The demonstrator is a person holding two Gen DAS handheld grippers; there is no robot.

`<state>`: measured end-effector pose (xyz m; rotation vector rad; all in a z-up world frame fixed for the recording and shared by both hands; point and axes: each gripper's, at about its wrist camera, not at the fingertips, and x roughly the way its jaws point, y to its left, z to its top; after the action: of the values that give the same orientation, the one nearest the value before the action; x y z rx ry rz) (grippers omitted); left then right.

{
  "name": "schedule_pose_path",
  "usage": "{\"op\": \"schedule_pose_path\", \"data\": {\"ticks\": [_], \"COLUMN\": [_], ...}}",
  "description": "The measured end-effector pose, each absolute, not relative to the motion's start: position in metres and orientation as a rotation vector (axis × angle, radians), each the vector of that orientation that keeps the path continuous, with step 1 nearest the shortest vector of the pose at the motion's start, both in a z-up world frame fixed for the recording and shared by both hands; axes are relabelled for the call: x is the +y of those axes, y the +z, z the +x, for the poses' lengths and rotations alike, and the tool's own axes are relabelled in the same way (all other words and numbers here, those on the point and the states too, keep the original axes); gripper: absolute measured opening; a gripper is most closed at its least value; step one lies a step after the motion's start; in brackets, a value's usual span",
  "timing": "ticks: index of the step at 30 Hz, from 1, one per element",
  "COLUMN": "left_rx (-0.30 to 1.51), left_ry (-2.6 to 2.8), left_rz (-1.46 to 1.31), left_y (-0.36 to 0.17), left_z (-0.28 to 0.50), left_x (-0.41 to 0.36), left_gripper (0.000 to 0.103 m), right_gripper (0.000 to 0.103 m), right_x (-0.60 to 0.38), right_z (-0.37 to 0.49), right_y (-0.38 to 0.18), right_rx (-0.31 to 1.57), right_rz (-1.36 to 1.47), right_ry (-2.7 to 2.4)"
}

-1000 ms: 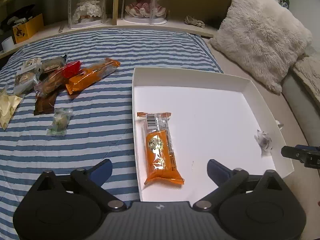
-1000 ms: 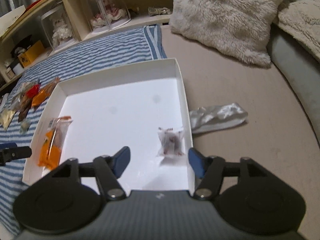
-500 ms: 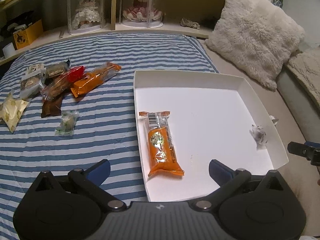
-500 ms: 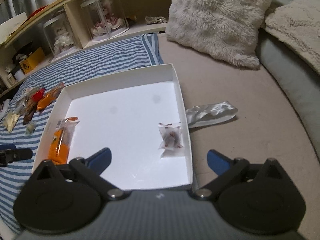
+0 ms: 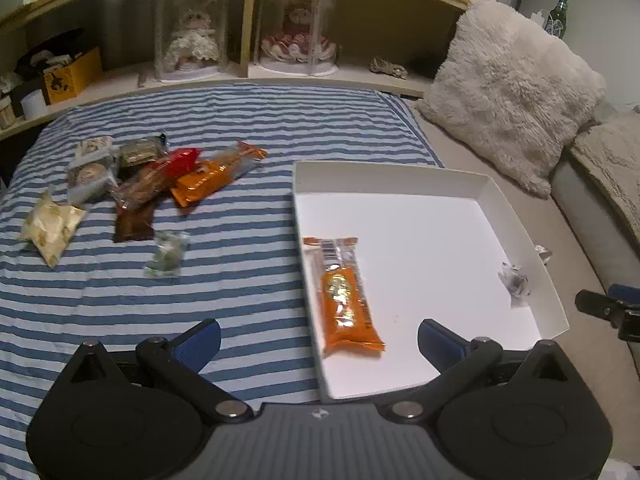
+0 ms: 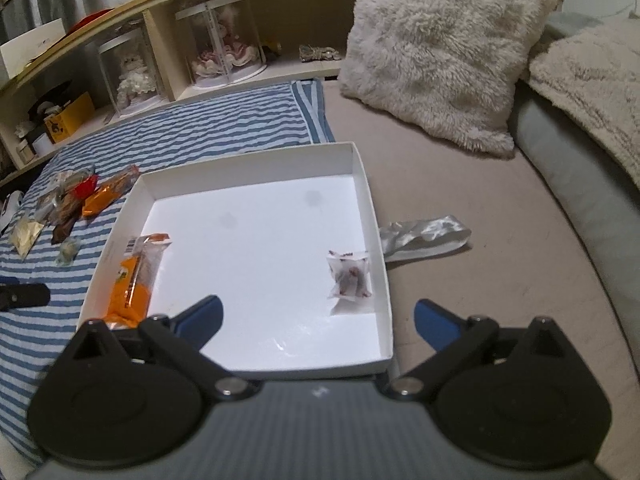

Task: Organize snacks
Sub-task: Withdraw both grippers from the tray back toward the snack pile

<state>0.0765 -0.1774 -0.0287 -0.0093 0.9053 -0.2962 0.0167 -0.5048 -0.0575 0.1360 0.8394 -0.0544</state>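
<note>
Snacks heaped upper left await: left gripper and right gripper, both wide open and empty, should pinch one wrapper's middle, then lower it into the white tray.

Black tool linkages, blue fingertips, silver pivot screws.

One white tray holds two snacks: one orange packet at its left side and one small clear packet at its right. At the left of the left wrist view about eight loose packets lie on the one striped bed cover, some overlapping, so the count is unsure. One silver wrapper lies right of the tray. Two domed dolls stand on the shelf at the top. One fluffy pillow sits upper right. Two hand-held grippers show, one per view.
</note>
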Motion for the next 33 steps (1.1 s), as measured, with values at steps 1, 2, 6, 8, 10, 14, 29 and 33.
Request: {"op": "schedule_pose_path", "data": {"ticks": [1, 2, 6, 8, 10, 14, 29, 33], "left_rx": [0.902, 0.898, 0.886, 0.880, 0.875, 0.860, 0.803, 0.790], "left_ry": [-0.294, -0.291, -0.282, -0.279, -0.272, -0.256, -0.158, -0.125], "left_rz": [-0.010, -0.012, -0.023, -0.025, -0.026, -0.030, -0.096, -0.125], "left_y": [-0.027, -0.026, -0.019, -0.016, -0.014, -0.009, -0.003, -0.002], "left_z": [0.076, 0.076, 0.077, 0.076, 0.077, 0.077, 0.089, 0.096], "left_x": [-0.175, -0.171, -0.157, -0.150, -0.143, -0.125, -0.052, -0.030], "left_gripper": [0.103, 0.103, 0.103, 0.103, 0.103, 0.103, 0.103, 0.103], "right_gripper": [0.103, 0.103, 0.103, 0.103, 0.103, 0.103, 0.103, 0.103], "right_x": [-0.503, -0.500, -0.491, -0.485, -0.478, -0.458, -0.386, -0.363], "right_z": [0.016, 0.015, 0.017, 0.019, 0.021, 0.026, 0.065, 0.077], "right_y": [-0.056, -0.054, -0.044, -0.039, -0.033, -0.024, -0.016, -0.013], "right_rx": [0.827, 0.814, 0.795, 0.788, 0.779, 0.764, 0.740, 0.727], "right_rz": [0.128, 0.120, 0.105, 0.107, 0.108, 0.100, 0.103, 0.097], "right_ry": [-0.049, -0.041, -0.022, -0.011, 0.003, 0.031, 0.121, 0.150]}}
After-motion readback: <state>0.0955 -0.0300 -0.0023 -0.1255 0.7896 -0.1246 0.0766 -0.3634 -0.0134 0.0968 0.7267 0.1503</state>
